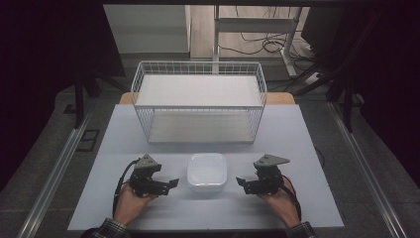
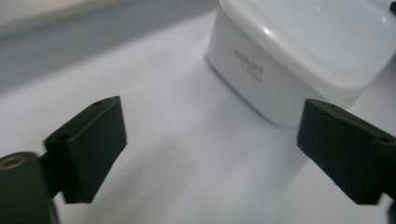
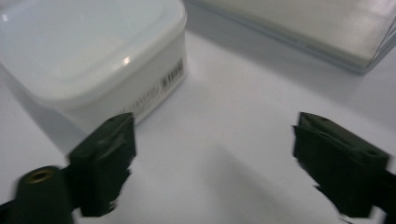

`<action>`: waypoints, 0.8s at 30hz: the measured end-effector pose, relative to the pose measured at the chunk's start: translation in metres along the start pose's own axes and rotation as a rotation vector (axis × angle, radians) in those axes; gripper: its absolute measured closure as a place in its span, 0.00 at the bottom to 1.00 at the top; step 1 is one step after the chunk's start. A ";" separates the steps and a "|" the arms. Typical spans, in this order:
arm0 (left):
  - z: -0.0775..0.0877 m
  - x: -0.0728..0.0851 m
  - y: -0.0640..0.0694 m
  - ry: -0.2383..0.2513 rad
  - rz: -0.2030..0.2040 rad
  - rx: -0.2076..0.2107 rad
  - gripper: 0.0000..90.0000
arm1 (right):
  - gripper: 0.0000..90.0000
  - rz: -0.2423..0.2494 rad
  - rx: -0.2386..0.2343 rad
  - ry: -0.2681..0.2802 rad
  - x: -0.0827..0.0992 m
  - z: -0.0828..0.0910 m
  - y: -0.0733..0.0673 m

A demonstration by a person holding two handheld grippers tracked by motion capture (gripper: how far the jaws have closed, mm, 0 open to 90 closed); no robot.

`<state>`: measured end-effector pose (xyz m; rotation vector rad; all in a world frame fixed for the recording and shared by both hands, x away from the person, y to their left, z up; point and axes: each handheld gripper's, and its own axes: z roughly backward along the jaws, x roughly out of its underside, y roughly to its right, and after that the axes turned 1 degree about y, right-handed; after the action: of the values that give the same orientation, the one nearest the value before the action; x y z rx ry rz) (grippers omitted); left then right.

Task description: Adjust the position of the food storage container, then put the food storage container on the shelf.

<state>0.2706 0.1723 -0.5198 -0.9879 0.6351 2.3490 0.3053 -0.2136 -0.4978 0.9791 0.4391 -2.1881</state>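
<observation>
Resting on the tabletop (image 1: 297, 198), your left tongs (image 1: 174, 182) gape empty just left of the square white container (image 1: 206, 171), which sits midway between them and your equally near, equally gaping right tongs (image 1: 240, 181).

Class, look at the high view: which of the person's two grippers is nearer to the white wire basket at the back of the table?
Neither clearly. The left gripper sits left of the white container, the right gripper right of it, both about equally far in front of the wire basket.
</observation>
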 end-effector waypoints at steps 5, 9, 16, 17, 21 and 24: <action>-0.006 0.006 0.006 -0.031 -0.087 -0.052 0.03 | 0.03 -0.004 -0.018 -0.023 0.005 -0.003 0.000; -0.008 0.007 0.004 -0.014 -0.131 -0.047 0.03 | 0.01 -0.013 -0.021 -0.008 0.005 -0.003 0.001; -0.005 0.003 -0.004 -0.003 -0.043 0.033 0.03 | 0.02 -0.037 -0.036 0.000 0.002 0.000 0.005; -0.004 0.000 -0.003 -0.015 -0.038 0.047 0.04 | 0.03 -0.040 -0.047 -0.001 0.000 0.000 0.004; -0.004 -0.006 0.002 -0.032 -0.040 0.071 0.05 | 0.04 -0.056 -0.073 0.005 -0.006 -0.001 0.001; -0.005 -0.010 0.004 -0.035 -0.040 0.081 0.04 | 0.04 -0.070 -0.088 0.020 -0.010 -0.001 -0.002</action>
<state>0.2765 0.1635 -0.5147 -0.9135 0.6856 2.2818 0.3095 -0.2070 -0.4909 0.9518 0.5821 -2.2031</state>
